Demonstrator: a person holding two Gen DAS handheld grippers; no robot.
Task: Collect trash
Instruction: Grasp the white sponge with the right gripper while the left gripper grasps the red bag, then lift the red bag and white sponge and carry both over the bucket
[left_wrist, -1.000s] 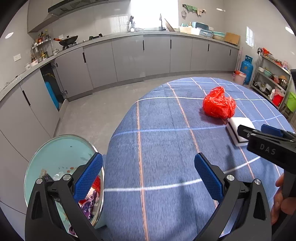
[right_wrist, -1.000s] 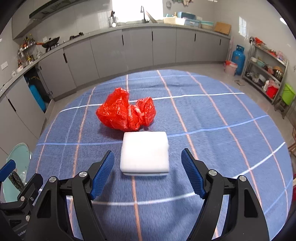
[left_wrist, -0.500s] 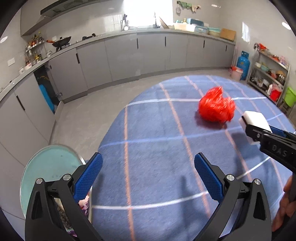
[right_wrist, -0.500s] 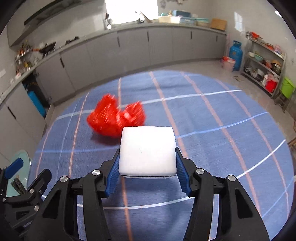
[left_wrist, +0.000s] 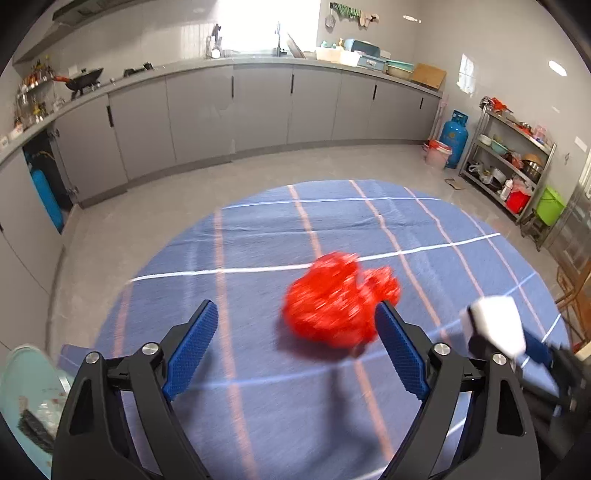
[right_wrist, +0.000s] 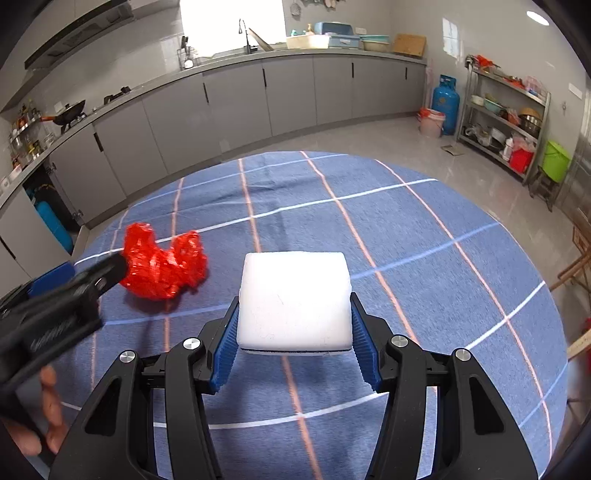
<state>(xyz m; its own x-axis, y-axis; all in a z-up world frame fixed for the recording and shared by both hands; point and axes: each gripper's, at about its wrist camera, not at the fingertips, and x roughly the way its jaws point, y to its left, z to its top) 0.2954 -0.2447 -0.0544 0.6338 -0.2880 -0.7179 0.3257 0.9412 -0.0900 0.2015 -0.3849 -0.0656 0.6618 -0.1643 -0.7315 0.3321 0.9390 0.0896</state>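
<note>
The red plastic bag (left_wrist: 338, 306) lies crumpled on the blue checked surface (left_wrist: 258, 369), at one o'clock from my left tongs (left_wrist: 295, 350), whose jaws are closing, nothing between them yet. I should centre first. My right tongs (right_wrist: 293, 341) clench the white foam block (right_wrist: 293, 299).

My left tool (left_wrist: 297, 347) is a matte black plastic frame with triangular cut-outs in each arm. Round silver screws (left_wrist: 149, 347) sit at its pivots, and its two flat fingers carry bright blue ribbed pads (left_wrist: 190, 349). My right tool (right_wrist: 293, 343) is built the same: black arms, silver screw heads (right_wrist: 192, 343), blue ridged pads (right_wrist: 224, 345). Pale lettering, too blurred to read, runs along the left tool's side.
</note>
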